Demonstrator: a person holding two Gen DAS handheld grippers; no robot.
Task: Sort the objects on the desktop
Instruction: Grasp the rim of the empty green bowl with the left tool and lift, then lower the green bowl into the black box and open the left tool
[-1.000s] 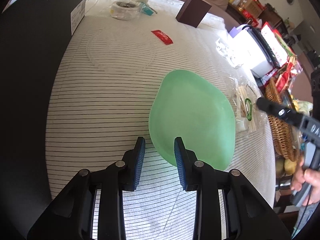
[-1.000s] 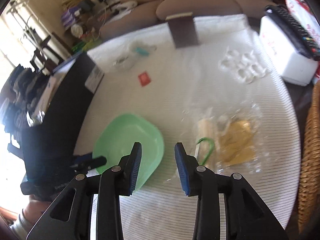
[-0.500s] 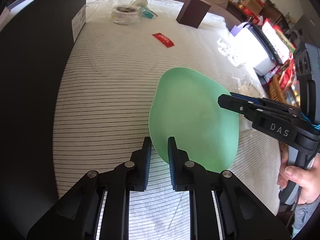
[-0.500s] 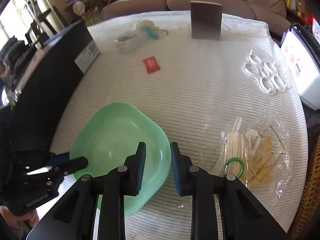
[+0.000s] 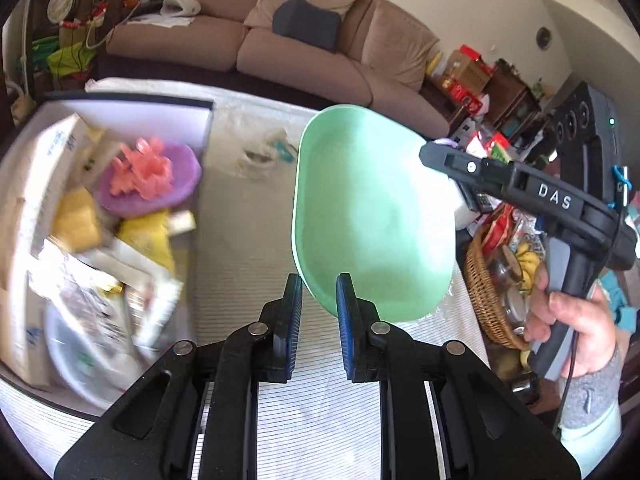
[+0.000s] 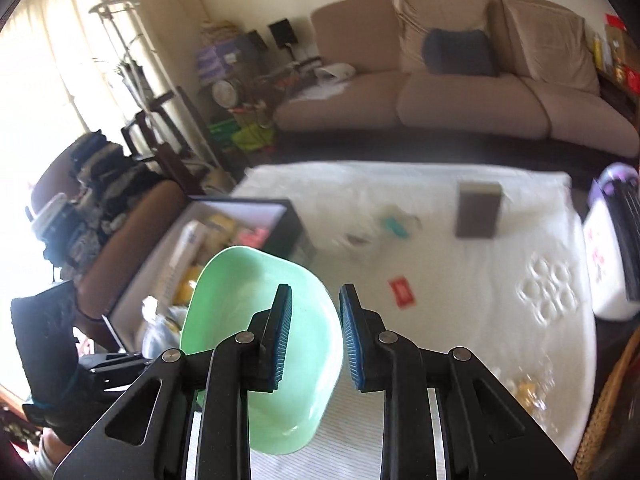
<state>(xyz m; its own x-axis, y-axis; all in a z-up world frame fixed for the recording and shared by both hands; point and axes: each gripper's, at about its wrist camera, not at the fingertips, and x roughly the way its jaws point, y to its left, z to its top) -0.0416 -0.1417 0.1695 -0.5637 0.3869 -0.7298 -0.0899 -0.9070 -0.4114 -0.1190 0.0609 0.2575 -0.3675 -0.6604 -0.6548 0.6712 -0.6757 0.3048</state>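
Green bowl (image 5: 372, 216) rim-gripped between left gripper (image 5: 318, 300) and right gripper (image 6: 316, 316)

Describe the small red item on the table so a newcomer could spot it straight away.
Start at the white striped tablecloth in the right wrist view. Near its middle, in front of the upright brown box, lies a flat red packet. It is the only red thing on the cloth.

We see a smooth, matt green plastic bowl (image 5: 372, 216). Striped cloth covers the bench (image 5: 320, 420). The basket (image 5: 486, 292) looks woven wicker.
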